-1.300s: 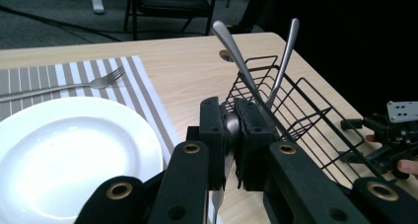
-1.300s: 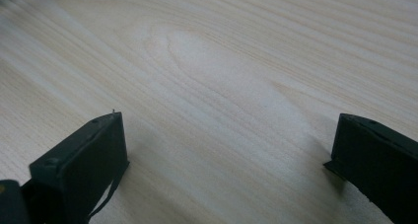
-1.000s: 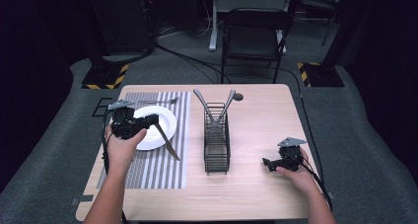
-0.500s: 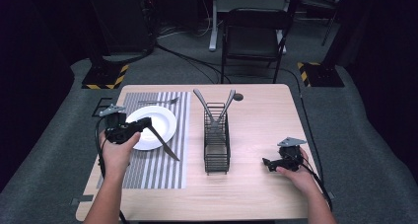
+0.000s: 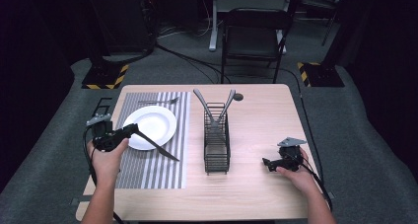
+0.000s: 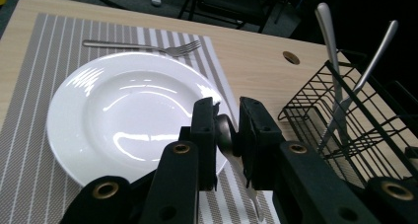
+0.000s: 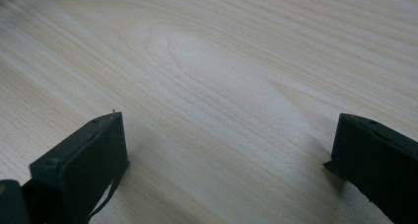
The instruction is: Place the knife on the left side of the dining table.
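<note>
Pale wood tabletop [image 5: 256, 184] sits in a dark room, with a striped placemat [image 5: 148, 169] on its left half; on the mat lie a white plate [image 5: 153, 123] and, beyond it, a fork [image 5: 157, 101]; a black wire caddy [image 5: 217, 145] holding two utensils stands mid-table. The left gripper [image 5: 129, 130] has a table knife [image 5: 157, 146] between its jaws by the handle end, blade slanting down to the mat just right of the plate; its jaws have just been easing apart, yet in the left gripper view the knife [image 6: 227, 140] is clasped between the pads. Stiff, light and slick steel, it could pivot or slip; the handle is the safest hold. The right gripper [image 5: 270, 163] rests on bare wood, jaws wide apart, holding nothing.
</note>
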Demonstrator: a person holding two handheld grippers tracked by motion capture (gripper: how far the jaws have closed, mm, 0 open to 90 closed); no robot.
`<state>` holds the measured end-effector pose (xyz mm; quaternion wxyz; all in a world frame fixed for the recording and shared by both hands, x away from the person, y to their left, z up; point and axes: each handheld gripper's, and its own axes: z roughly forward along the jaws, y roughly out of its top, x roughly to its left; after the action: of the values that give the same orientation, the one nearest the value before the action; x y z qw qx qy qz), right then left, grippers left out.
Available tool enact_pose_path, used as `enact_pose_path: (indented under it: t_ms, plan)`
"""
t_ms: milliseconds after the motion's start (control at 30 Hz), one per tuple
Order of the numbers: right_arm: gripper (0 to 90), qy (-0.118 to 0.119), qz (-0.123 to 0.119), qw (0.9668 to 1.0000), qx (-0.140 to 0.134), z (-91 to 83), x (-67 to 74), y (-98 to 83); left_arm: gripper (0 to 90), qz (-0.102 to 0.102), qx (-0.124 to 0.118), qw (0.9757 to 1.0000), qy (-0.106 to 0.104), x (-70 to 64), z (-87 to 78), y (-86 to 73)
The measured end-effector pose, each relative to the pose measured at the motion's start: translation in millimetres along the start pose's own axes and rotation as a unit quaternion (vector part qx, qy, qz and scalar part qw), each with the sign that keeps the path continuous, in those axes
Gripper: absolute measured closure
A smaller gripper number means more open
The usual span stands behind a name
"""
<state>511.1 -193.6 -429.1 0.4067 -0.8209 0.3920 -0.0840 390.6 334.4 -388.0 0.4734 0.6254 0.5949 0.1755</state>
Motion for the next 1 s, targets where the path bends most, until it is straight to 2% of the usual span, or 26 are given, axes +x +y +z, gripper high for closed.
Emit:
enact_pose_path:
  t_ms: [200,267,300,1000]
  plan:
    - [0.0,0.0,0.0,1.0,0.0,0.0,0.0,0.0,75.6,-0.023,0.0,0.9997,0.009,15.2,-1.6,-9.1]
    - [0.0,0.0,0.0,1.0,0.0,0.1,0.0,0.0,75.5,-0.025,-0.003,0.9996,0.01,17.6,-1.3,-10.5]
    - [0.0,0.0,0.0,1.0,0.0,0.0,0.0,0.0,75.2,-0.035,-0.002,0.9993,0.01,18.9,-1.4,-11.8]
    - [0.0,0.001,-0.002,1.0,-0.001,0.2,-0.2,-0.1,71.9,-0.057,0.003,0.9981,0.023,51.0,-0.8,-33.4]
